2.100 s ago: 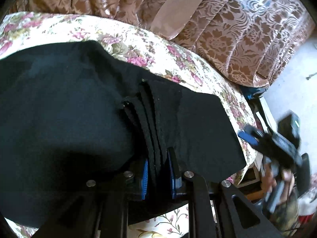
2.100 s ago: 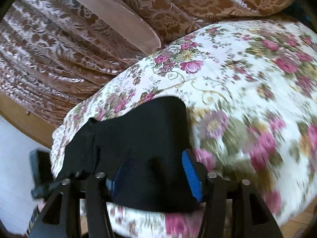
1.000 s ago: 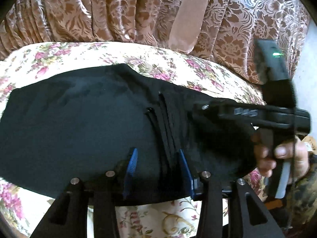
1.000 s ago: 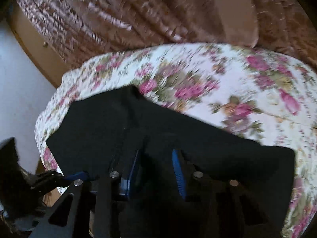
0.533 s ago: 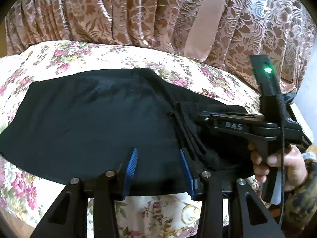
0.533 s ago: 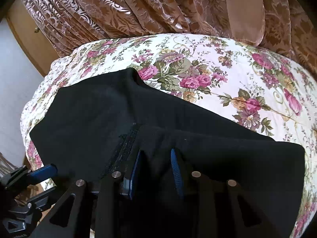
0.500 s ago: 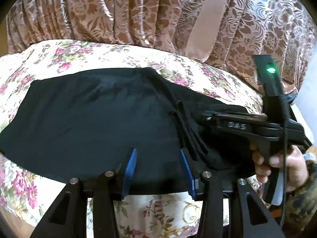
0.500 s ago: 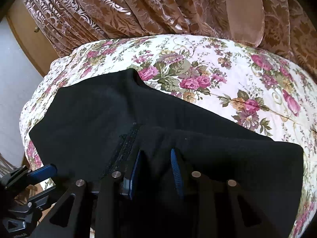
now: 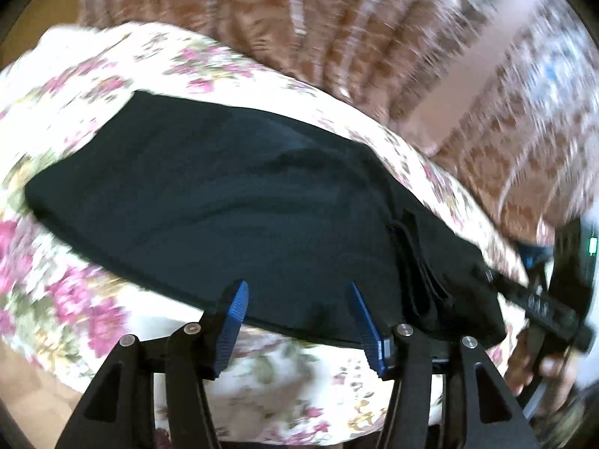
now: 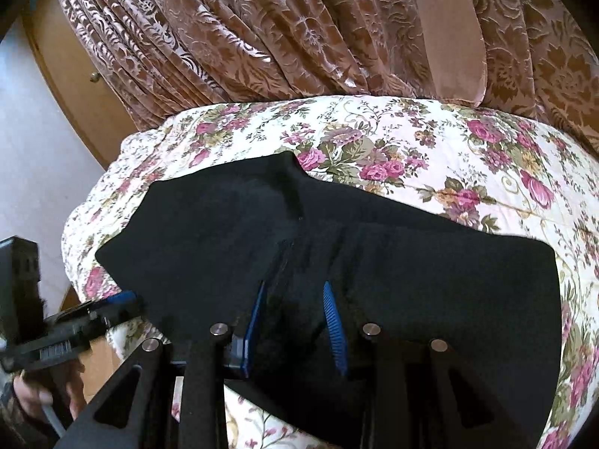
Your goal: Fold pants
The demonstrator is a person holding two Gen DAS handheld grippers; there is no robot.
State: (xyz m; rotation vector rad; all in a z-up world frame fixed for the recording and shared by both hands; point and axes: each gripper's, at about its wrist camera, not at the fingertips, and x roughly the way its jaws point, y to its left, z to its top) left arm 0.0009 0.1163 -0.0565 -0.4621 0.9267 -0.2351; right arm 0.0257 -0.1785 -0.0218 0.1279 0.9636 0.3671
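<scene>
Pants (image 10: pixel 430 280) on floral bedspread (image 10: pixel 430 142); right fingers (image 10: pixel 333 318) seemingly pinch waistband, left fingers (image 9: pixel 236 307) opening, empty.

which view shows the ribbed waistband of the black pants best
The right wrist view: it is sharp, and the waistband runs down into the right gripper. The left wrist view is motion-blurred, showing the waistband only as dark folds near the right.

A home, most likely a bedroom. Shown by a soft padded surface under a quilted cover (image 10: pixel 430 149) printed with pink roses, heavy brown curtains (image 10: pixel 262 30) with a leafy pattern hanging close behind, a wooden door or cupboard front (image 10: pixel 71 75) with a small knob at the left, beside plain pale wall.
</scene>
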